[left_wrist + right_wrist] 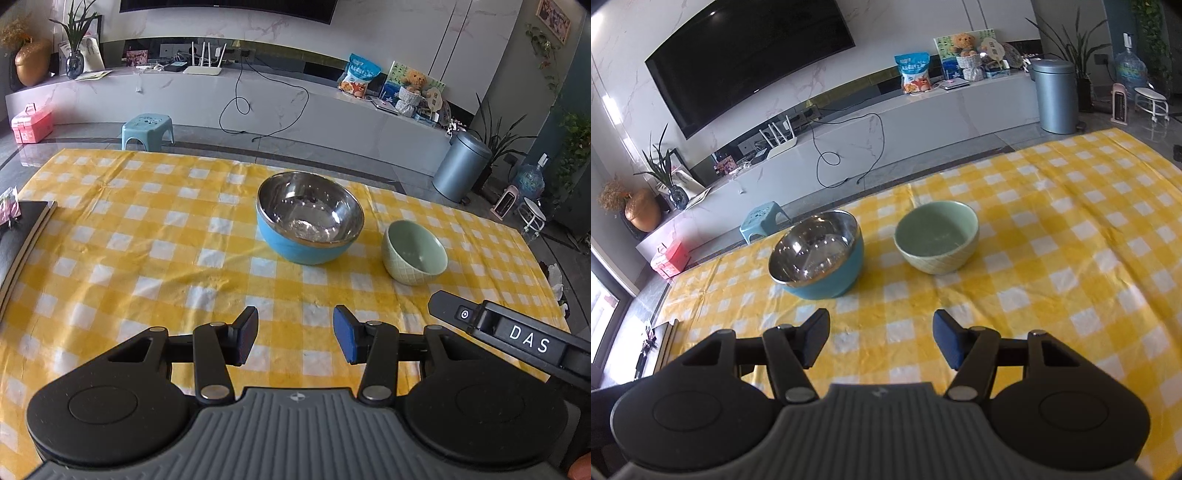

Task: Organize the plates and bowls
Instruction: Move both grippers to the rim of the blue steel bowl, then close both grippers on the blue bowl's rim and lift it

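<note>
A blue bowl with a steel inside [308,218] stands upright on the yellow checked tablecloth [147,240]. A smaller pale green bowl [414,252] stands to its right, apart from it. My left gripper [295,334] is open and empty, above the cloth short of both bowls. In the right wrist view the blue bowl [818,254] is left of the green bowl [937,236]. My right gripper [881,339] is open and empty, short of the bowls. Part of the right gripper's body [517,336] shows at the lower right of the left wrist view.
A dark book or tray [22,236] lies at the table's left edge. Beyond the table's far edge are a teal stool [147,129], a grey bin [463,166] and a long white TV bench [258,99].
</note>
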Demonstrator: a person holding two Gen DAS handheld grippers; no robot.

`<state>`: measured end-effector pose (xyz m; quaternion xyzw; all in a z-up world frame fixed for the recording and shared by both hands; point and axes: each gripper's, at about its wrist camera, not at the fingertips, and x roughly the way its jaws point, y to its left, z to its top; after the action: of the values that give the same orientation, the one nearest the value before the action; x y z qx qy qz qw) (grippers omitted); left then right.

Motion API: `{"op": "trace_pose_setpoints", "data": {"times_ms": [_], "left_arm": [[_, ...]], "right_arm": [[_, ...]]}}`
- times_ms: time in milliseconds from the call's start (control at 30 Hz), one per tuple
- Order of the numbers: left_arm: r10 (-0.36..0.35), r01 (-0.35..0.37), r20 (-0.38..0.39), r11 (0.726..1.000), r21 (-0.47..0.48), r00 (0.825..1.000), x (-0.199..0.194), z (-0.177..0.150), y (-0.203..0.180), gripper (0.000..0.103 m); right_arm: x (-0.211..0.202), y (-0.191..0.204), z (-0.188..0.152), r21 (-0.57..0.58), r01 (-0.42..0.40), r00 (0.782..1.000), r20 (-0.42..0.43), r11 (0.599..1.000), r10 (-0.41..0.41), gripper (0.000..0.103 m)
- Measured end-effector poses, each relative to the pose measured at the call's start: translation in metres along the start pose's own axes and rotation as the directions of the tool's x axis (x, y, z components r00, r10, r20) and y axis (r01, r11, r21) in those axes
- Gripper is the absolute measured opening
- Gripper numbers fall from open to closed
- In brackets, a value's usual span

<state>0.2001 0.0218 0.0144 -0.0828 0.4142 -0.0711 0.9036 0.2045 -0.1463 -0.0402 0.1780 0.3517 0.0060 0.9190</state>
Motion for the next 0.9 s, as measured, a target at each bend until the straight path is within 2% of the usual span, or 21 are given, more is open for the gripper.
{"op": "trace_pose_setpoints", "data": {"times_ms": [167, 433, 800, 900], "left_arm": [[0.013, -0.013, 0.003, 1.0, 0.004, 1.0, 0.022, 0.026, 0.001, 0.053], [0.121, -0.12, 0.035, 0.992, -0.024, 0.992, 0.069, 0.064, 0.006, 0.053], [0.173, -0.173, 0.009, 0.985, -0.022, 0.985, 0.119, 0.076, 0.012, 0.053], [0.171, -0.171, -0.012, 0.985, -0.005, 0.985, 0.13, 0.074, 0.011, 0.053]], "right_arm": [[0.031, 0.014, 0.026, -0.023, 0.013, 1.0, -0.022, 1.0, -0.013, 0.061], [0.084, 0.031, 0.054, 0.048, 0.056, 0.997, -0.05, 0.997, -0.054, 0.06], [0.129, 0.033, 0.056, 0.114, 0.075, 0.992, -0.113, 0.991, -0.062, 0.054], [0.138, 0.032, 0.053, 0.126, 0.076, 0.989, -0.135, 0.989, -0.058, 0.046]]}}
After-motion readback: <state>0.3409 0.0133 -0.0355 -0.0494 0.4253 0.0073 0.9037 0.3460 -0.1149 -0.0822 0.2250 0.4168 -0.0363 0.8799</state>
